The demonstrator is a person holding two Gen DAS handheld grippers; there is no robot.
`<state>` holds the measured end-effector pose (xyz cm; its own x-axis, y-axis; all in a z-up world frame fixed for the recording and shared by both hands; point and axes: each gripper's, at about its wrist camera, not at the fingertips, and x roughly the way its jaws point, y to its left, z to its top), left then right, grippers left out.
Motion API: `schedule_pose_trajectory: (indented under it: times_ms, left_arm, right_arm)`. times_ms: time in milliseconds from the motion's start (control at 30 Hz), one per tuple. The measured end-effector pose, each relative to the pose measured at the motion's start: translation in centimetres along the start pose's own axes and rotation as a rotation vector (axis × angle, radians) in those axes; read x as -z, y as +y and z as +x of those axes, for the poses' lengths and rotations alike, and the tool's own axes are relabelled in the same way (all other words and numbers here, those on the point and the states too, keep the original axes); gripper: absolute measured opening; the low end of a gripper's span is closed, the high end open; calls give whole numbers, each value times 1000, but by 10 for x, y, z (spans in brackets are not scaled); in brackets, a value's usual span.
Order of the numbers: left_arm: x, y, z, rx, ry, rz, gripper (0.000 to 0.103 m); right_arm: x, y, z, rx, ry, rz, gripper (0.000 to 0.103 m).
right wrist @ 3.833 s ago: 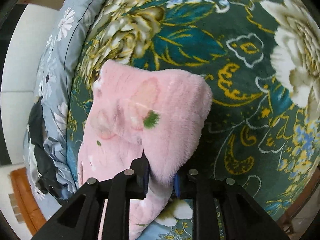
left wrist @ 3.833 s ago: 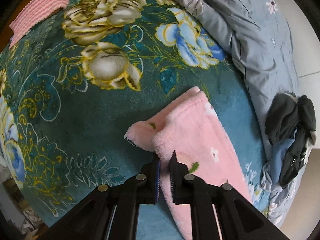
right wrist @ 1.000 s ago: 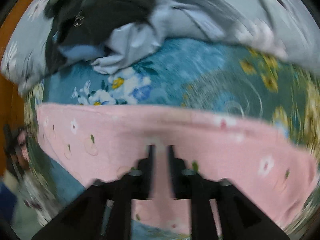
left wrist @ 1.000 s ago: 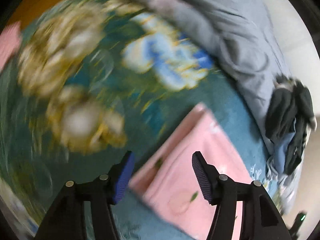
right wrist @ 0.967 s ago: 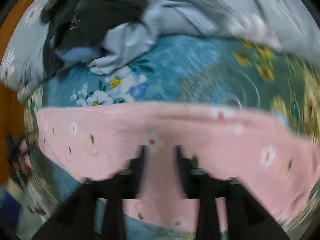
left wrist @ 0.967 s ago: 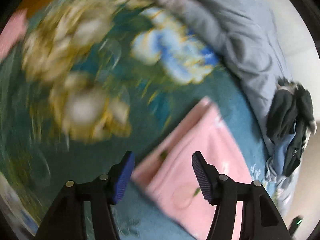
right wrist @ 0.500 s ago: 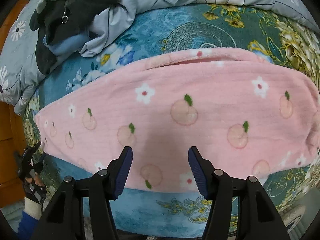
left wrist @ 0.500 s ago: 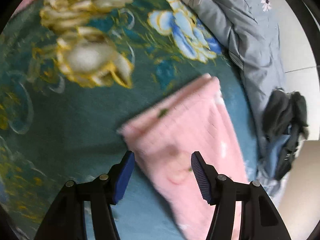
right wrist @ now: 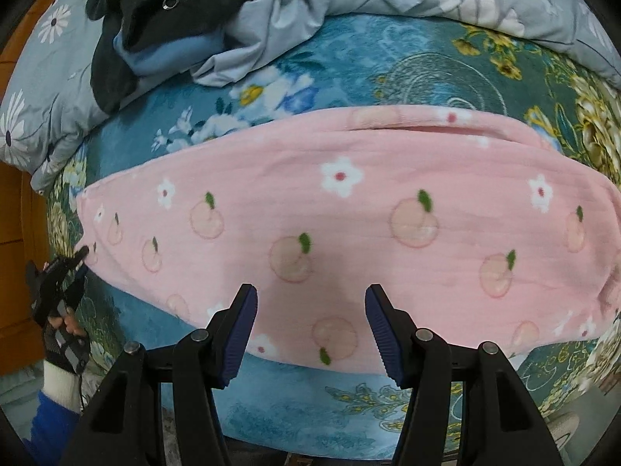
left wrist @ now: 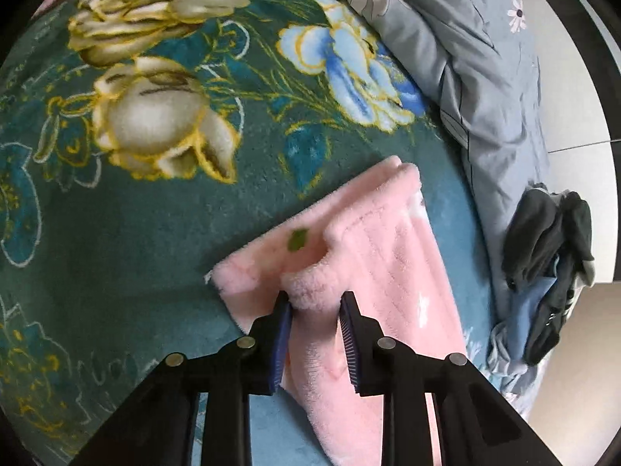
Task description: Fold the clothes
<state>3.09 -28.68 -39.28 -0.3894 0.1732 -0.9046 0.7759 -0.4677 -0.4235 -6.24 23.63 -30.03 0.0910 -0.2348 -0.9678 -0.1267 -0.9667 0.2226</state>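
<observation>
Pinching a raised fold at the corner of the pink fleece garment (left wrist: 372,256), the left gripper (left wrist: 315,312) is being held partly closed, cloth bunched between its pads; the right gripper (right wrist: 310,312) is being held wide open over the garment's long edge, nothing gripped; the garment is being shown lying folded flat across the floral blanket (left wrist: 155,209); a grey quilt (left wrist: 465,62) and a heap of dark clothes (right wrist: 163,11) are being seen beyond it.
</observation>
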Motion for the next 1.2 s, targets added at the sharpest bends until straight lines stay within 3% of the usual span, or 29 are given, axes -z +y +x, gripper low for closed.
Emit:
schedule_pose_trajectory:
  times_ms: [33,67,200,267,400,500,567,633,733,867,900,933,967,1100,1200]
  left_arm:
    - [-1,1,0,-4,-7,0,12]
    - [-3,1,0,-5,-16,1,6]
    - [-9,-9,-25,63,-117,29,5]
    - [-11,-4,-34,52,-153,11,5]
    - [-7,21,-6,-25,-76,-68,5]
    - [-5,24,3,-44,-62,-79,11]
    - [-6,20,4,-131,-67,-53,38]
    - [-7,20,8,-196,-73,-40,50]
    - [-10,24,17,-174,-59,-50,54]
    - [-12,36,15,-86,-77,-96,57]
    - [-12,34,15,-69,-71,-87,56]
    - [-12,32,14,-52,-65,-78,40]
    - [-13,30,13,-35,-60,-69,14]
    - [-14,7,-1,33,-72,-15,12]
    - [-7,-37,-30,113,-131,81,12]
  right_arm:
    - [0,2,0,0,2,-3,59]
    - [0,3,1,0,5,-5,59]
    - [0,7,3,1,17,-15,59]
    - [0,8,2,0,20,-22,59]
    - [1,11,3,-5,21,-27,59]
    - [0,13,0,-11,7,-30,59]
    - [-1,14,-2,-17,-2,-31,59]
    - [-1,14,-2,-20,-2,-32,59]
    - [4,12,-5,-24,-8,-35,59]
    - [11,4,-10,-28,-18,-18,59]
    - [12,0,-12,-29,-24,-10,59]
    - [14,-3,-14,-30,-29,-3,59]
    - [15,-6,-15,-31,-34,3,59]
    - [19,-21,-26,-45,-69,34,59]
    - [24,-35,-33,-59,-98,63,59]
